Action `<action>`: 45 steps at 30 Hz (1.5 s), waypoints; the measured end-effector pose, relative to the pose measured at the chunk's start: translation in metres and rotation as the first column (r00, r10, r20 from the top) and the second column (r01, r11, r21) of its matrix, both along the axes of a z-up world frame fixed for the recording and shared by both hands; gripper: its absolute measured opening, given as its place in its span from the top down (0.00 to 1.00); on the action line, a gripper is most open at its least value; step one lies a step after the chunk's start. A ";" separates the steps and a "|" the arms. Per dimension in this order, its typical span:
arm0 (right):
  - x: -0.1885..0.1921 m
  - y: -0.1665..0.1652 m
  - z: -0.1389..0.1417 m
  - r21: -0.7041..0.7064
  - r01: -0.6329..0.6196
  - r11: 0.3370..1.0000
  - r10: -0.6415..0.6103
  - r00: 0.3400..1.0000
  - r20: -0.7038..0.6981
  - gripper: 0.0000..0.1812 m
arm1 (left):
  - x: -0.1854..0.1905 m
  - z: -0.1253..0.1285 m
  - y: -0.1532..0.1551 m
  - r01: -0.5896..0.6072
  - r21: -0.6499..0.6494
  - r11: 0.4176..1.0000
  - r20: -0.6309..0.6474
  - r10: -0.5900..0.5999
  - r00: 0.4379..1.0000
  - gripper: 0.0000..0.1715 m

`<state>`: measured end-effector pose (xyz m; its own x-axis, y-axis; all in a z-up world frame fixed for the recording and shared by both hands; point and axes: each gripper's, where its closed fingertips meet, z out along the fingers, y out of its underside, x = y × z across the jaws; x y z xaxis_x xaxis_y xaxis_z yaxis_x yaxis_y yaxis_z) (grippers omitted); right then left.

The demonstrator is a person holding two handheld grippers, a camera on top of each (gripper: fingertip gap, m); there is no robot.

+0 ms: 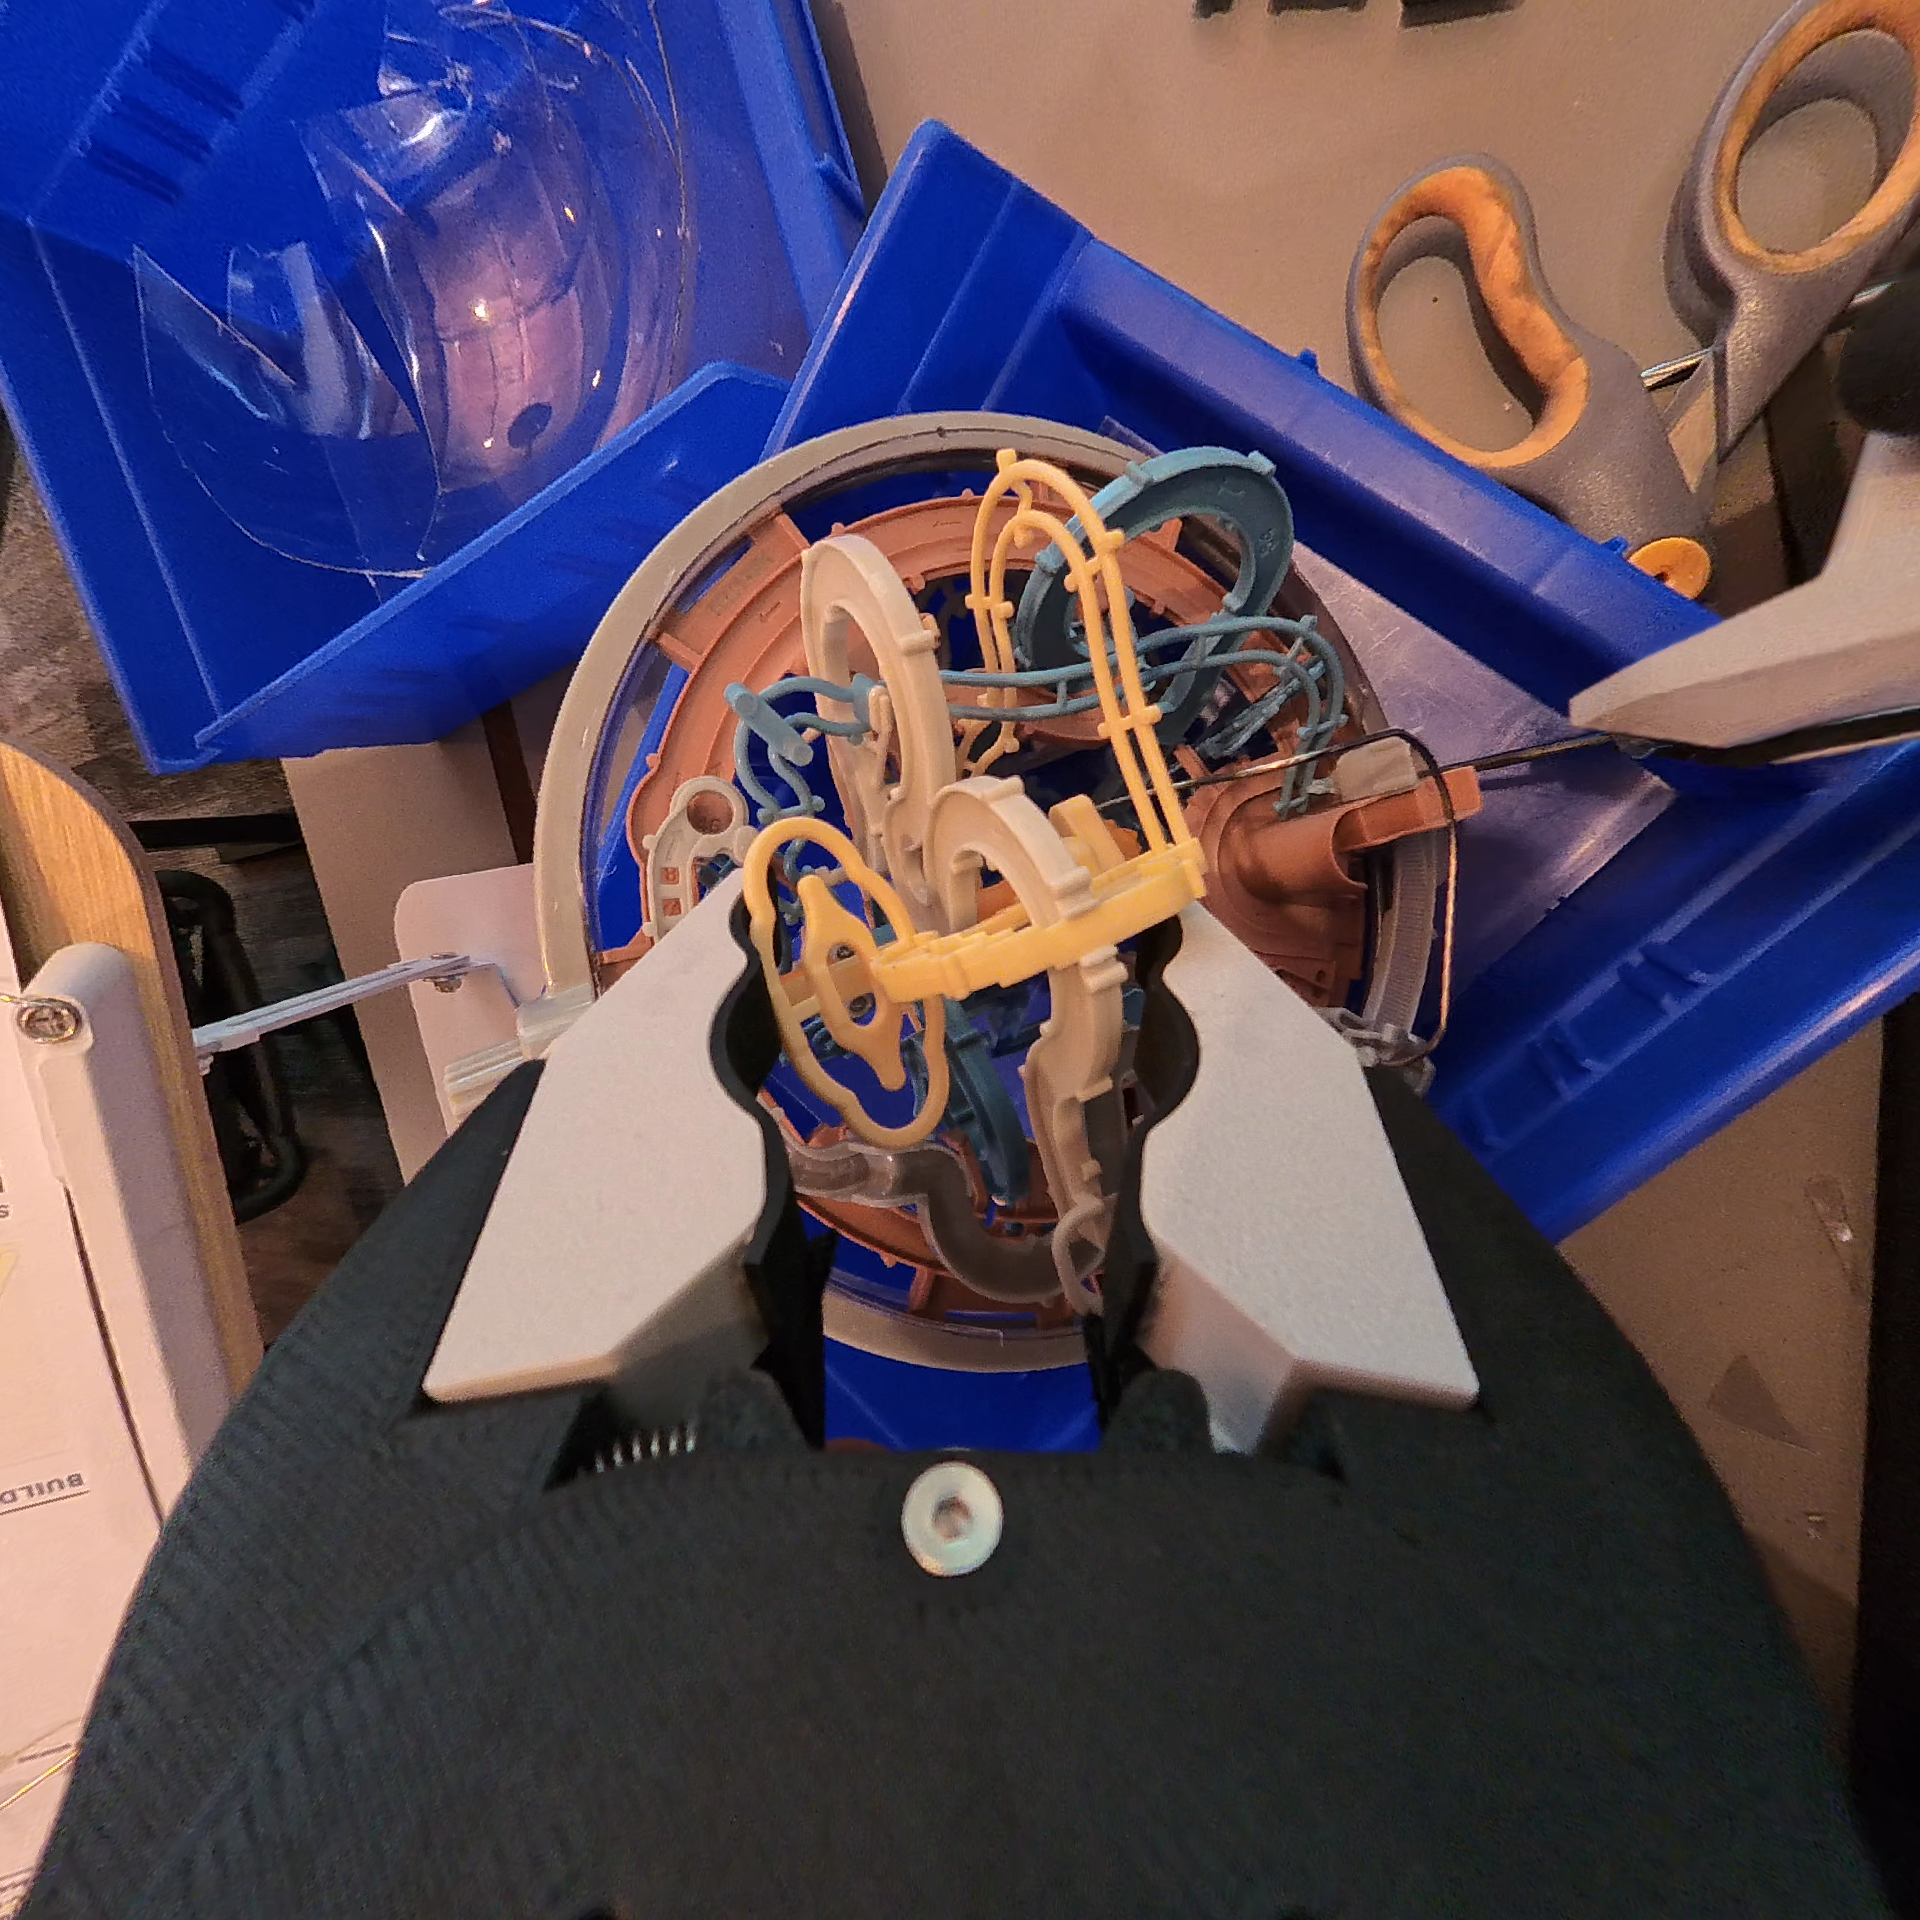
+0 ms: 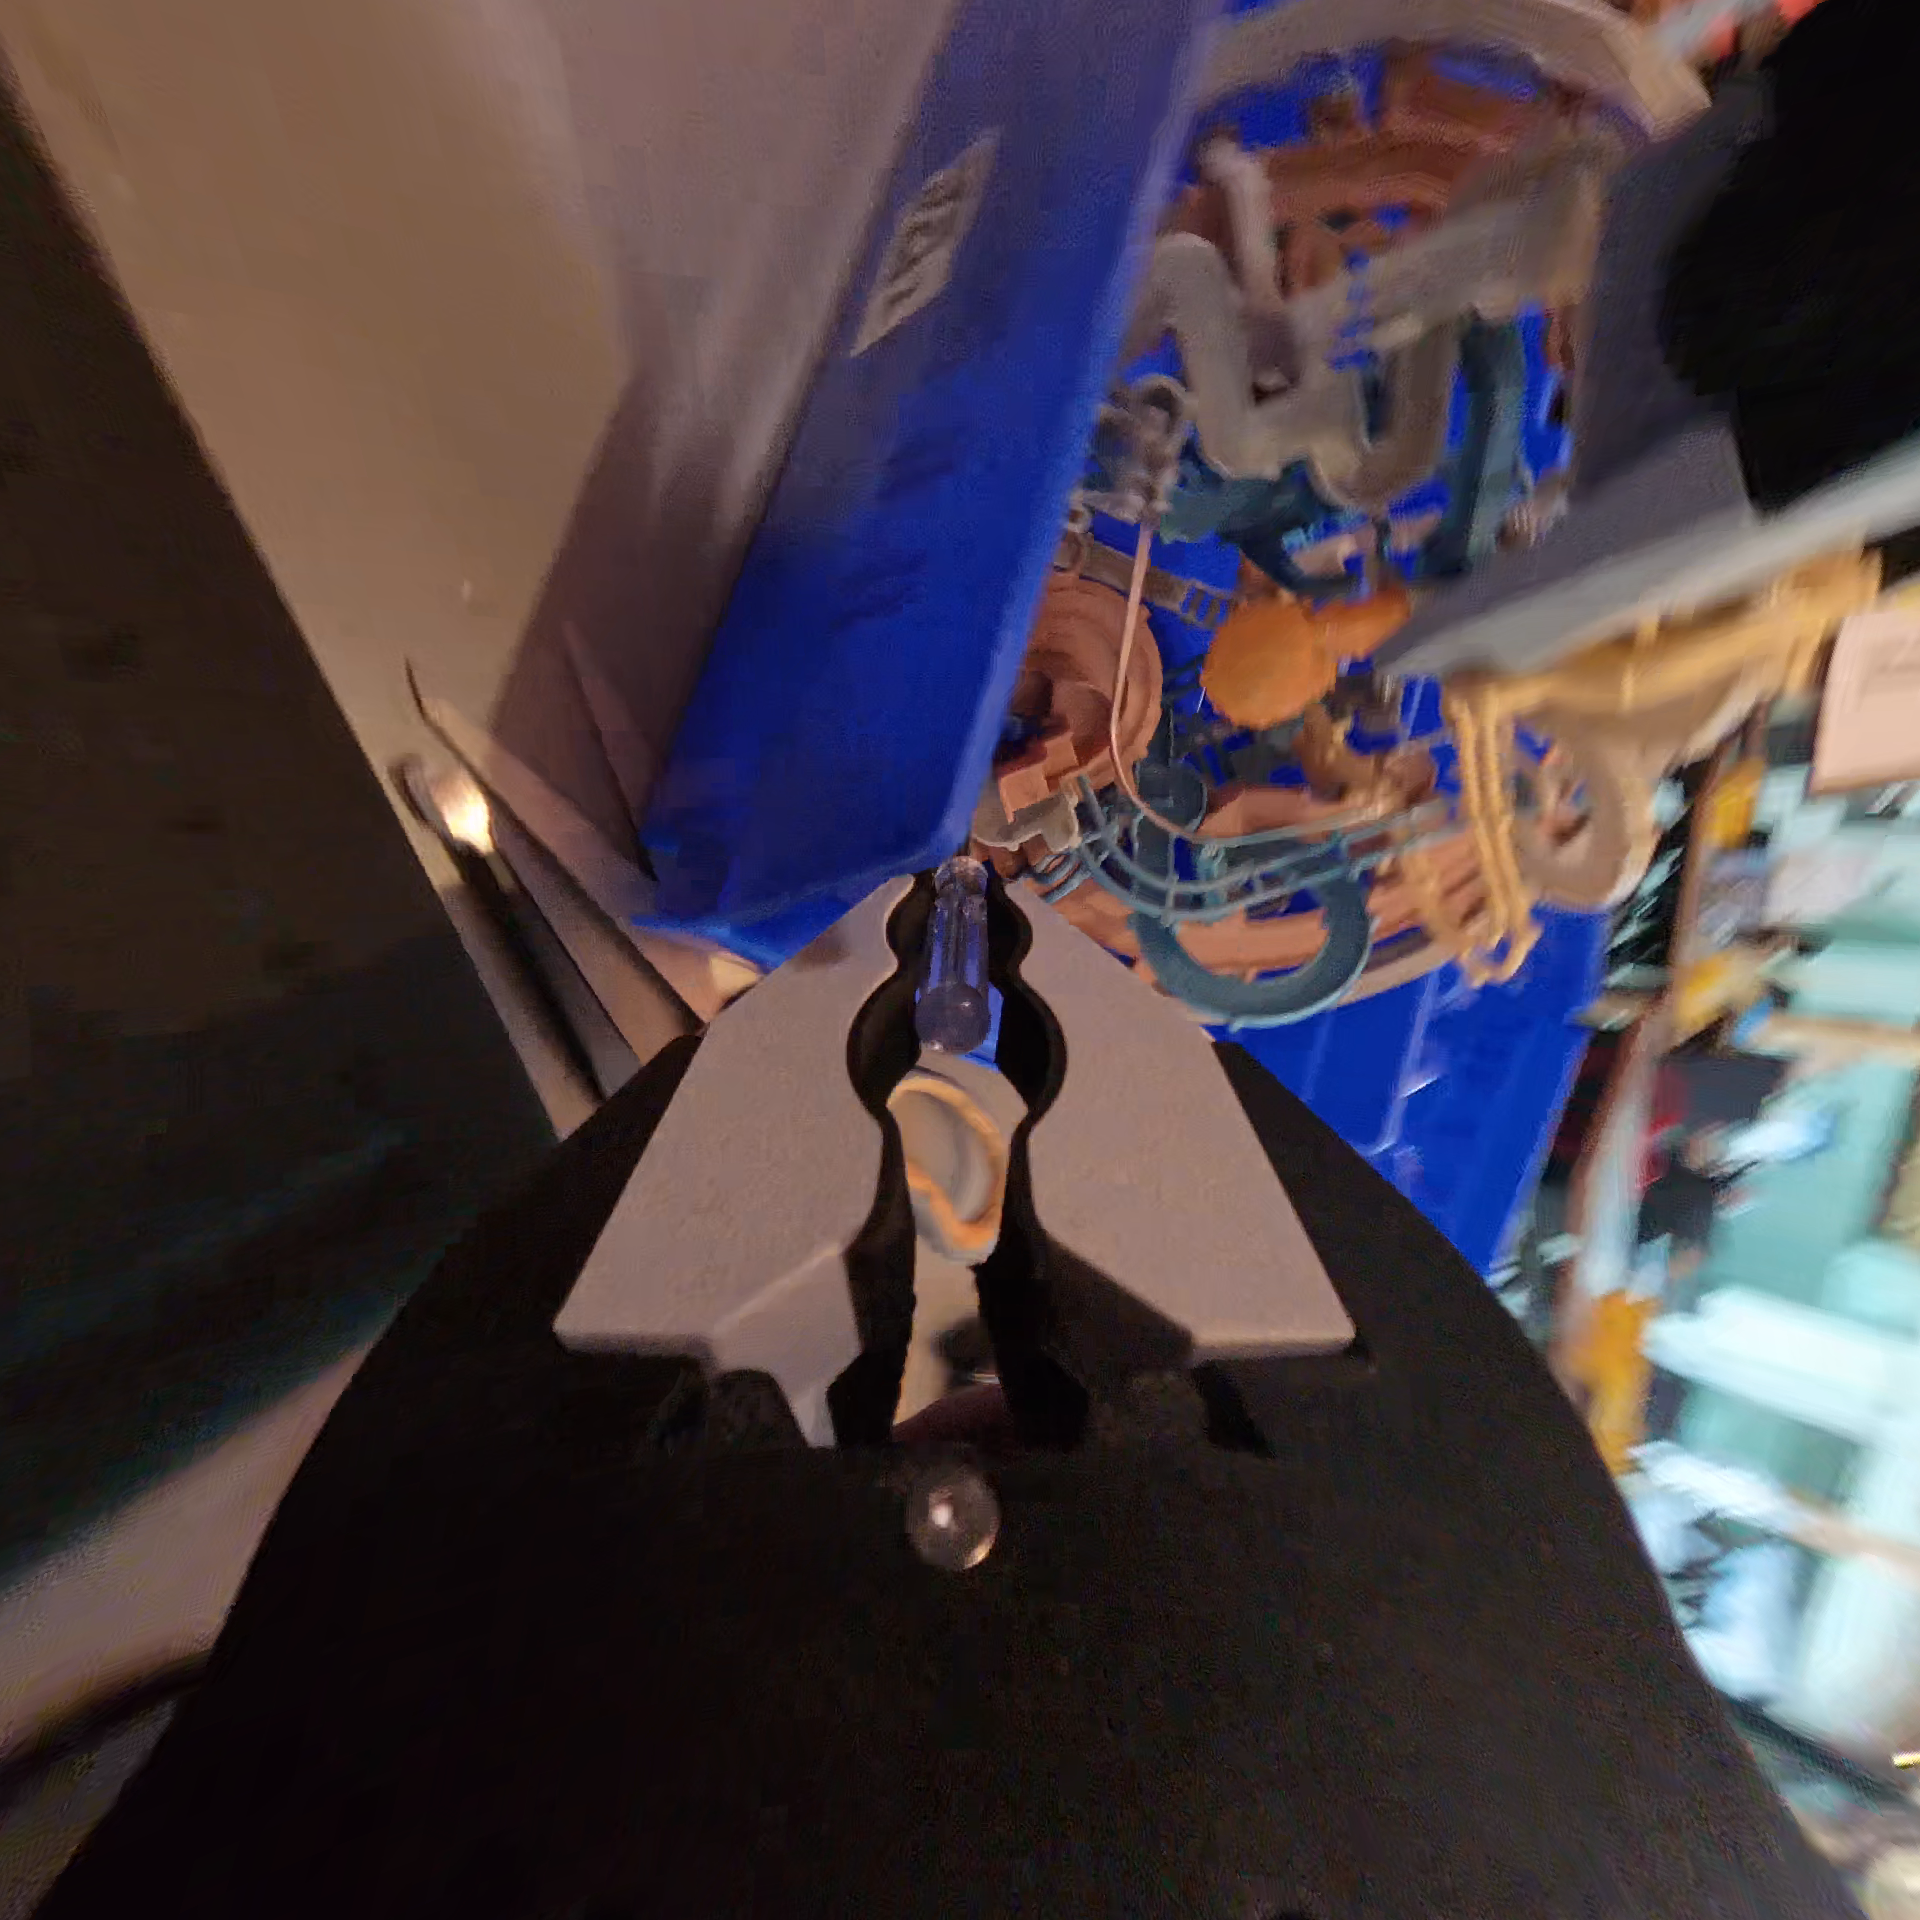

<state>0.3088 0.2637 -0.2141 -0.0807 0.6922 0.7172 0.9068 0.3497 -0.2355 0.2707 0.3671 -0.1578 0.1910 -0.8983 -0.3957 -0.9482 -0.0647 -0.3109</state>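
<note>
here, left claw [image 1: 961,925] clamped around maze tracks [image 1: 1039,727], right claw [image 2: 961,894] gripping clear-handled tool [image 2: 951,956]

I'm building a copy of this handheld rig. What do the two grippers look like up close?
Both match: the left gripper and right gripper each have a broad rounded black body with a ridged printed texture, two light grey wedge fingers lined with wavy black inner pads, and a silver screw at centre. A small spring shows on the left one.

Workshop or hobby bench: blue plastic parts bins [image 1: 1195,343] are crowding a beige worktop [image 1: 1195,125], grey-and-orange scissors [image 1: 1538,343] are lying alongside, and a wooden panel [image 1: 73,862] is standing at left.
</note>
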 end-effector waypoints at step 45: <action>0.010 0.014 0.003 -0.611 0.313 0.727 -0.643 0.621 -0.448 0.96 | 0.002 -0.001 0.008 -0.024 0.000 1.000 0.035 0.024 0.999 0.60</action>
<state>0.3191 0.2773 -0.2115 0.6823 0.7265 0.0818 0.5031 -0.3853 -0.7736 0.2726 0.3753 -0.1588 0.2268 -0.8930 -0.3888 -0.9348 -0.0875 -0.3443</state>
